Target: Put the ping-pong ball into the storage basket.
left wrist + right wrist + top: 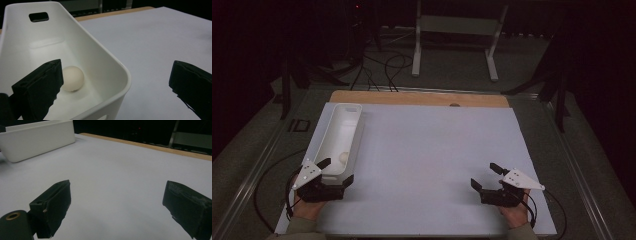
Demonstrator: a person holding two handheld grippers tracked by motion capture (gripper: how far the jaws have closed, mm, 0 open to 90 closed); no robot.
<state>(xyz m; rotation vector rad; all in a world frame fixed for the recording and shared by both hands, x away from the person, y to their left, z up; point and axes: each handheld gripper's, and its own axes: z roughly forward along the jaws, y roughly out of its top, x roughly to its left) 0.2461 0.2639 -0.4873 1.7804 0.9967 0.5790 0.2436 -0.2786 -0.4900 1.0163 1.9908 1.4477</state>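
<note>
A long white bin (346, 120) with handle slots lies along the left side of the white table sheet (432, 145). A small whitish ball (343, 158) rests in its near end; in the left gripper view the ball (72, 78) lies on the bin's (105, 62) floor. My left gripper (337, 171) is open at the bin's near end. One jaw stands over the bin's inside near the ball, the other outside its wall, and it (115, 85) holds nothing. My right gripper (485, 176) is open and empty over bare sheet at the near right (117, 205).
A wooden table edge (412, 97) runs along the far side of the sheet. Beyond it stand a pale metal frame (457, 30) and loose cables (387, 65) on the floor. The bin (37, 140) shows far left in the right gripper view.
</note>
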